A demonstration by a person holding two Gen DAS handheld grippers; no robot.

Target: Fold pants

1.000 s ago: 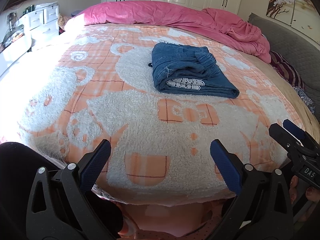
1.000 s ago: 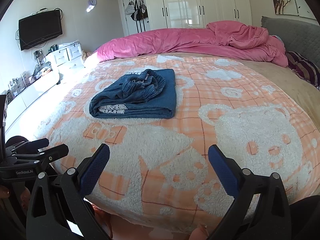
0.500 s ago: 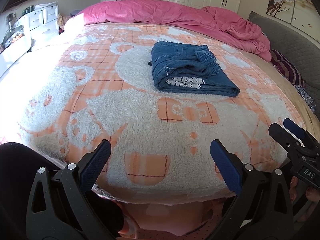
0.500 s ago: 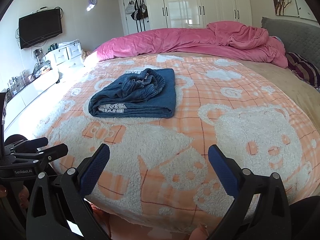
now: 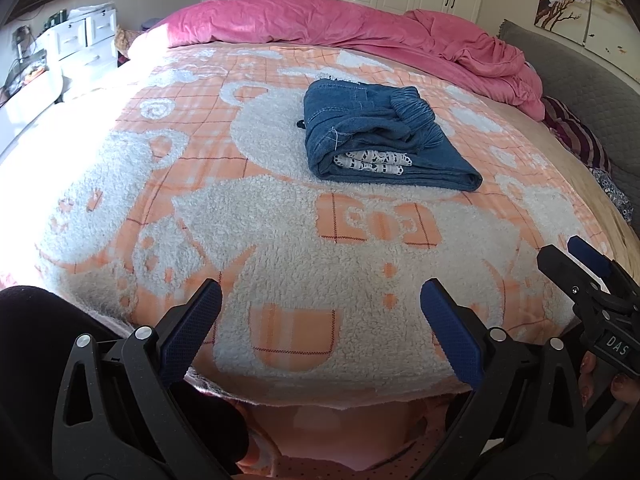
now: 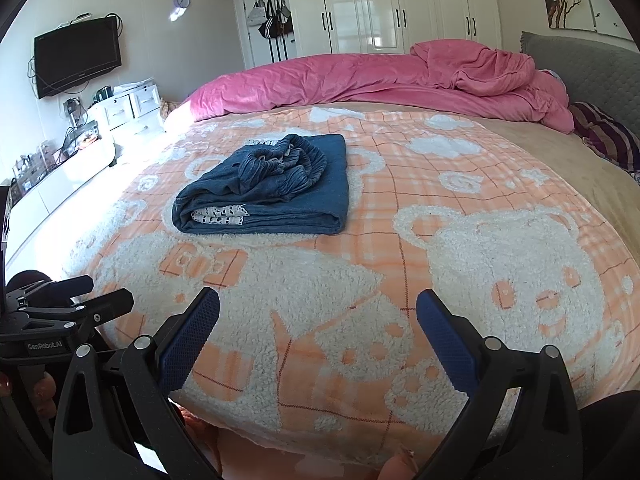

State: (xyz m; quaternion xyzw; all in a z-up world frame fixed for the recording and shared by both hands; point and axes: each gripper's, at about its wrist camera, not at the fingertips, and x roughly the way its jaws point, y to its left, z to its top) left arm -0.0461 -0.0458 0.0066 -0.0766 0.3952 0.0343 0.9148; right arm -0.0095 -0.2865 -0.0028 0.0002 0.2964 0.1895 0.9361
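The blue denim pants (image 5: 376, 136) lie folded in a compact bundle on the orange and white bear blanket (image 5: 280, 240), with a white patterned lining showing at the near edge. They also show in the right wrist view (image 6: 272, 188). My left gripper (image 5: 320, 292) is open and empty, held near the bed's front edge, well short of the pants. My right gripper (image 6: 318, 300) is open and empty, also back at the front edge. Each gripper shows at the side of the other's view: the right gripper (image 5: 580, 268) and the left gripper (image 6: 92, 292).
A crumpled pink duvet (image 6: 380, 76) lies across the far side of the bed. A grey headboard (image 6: 592, 64) and striped cushion (image 6: 608, 136) are at the right. White drawers (image 6: 132, 108) and a wall TV (image 6: 76, 56) stand at the left, wardrobes behind.
Both views have shifted only slightly. The pants lie as before and both grippers stay open.
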